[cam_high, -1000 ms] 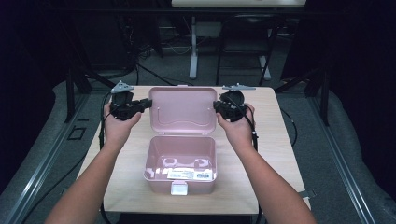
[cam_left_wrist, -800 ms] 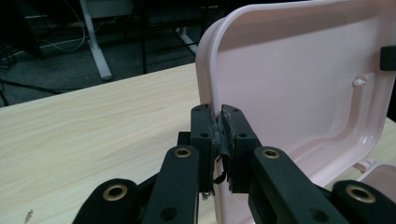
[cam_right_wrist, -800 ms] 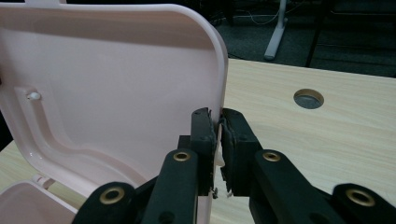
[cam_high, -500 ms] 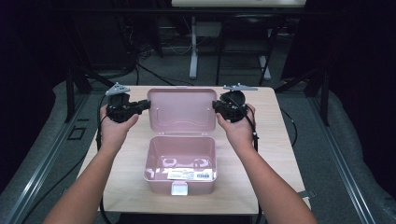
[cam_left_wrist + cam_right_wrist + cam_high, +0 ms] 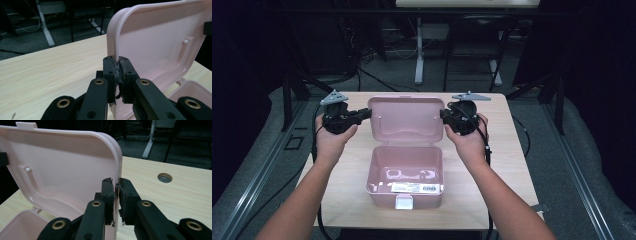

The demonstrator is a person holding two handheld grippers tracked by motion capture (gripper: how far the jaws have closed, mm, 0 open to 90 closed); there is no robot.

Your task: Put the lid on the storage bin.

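Dark surroundings with desk legs and floor cables lay beyond a light wooden table, which carried a round cable hole in its top. At the centre of the table stood a pink plastic box, open, with its lid raised at the box's 12 o'clock side and the inner face of the lid turned toward the person. A white label lay along the near inside of the box, and a latch tab projected from the front wall at 6 o'clock. The left gripper was held at the lid's 9 o'clock edge; in the left gripper view its two jaws were closed together on the rounded rim of the lid, pads touching the plastic on both sides. The right gripper was held at the lid's 3 o'clock edge; in the right gripper view its jaws likewise pinched the lid rim between them, with only the thickness of the rim separating the pads. A small white peg stood out from the lid's inner face. Both forearms entered from 6 o'clock, one on each side of the box. The lid stood near upright, clear of the tabletop.
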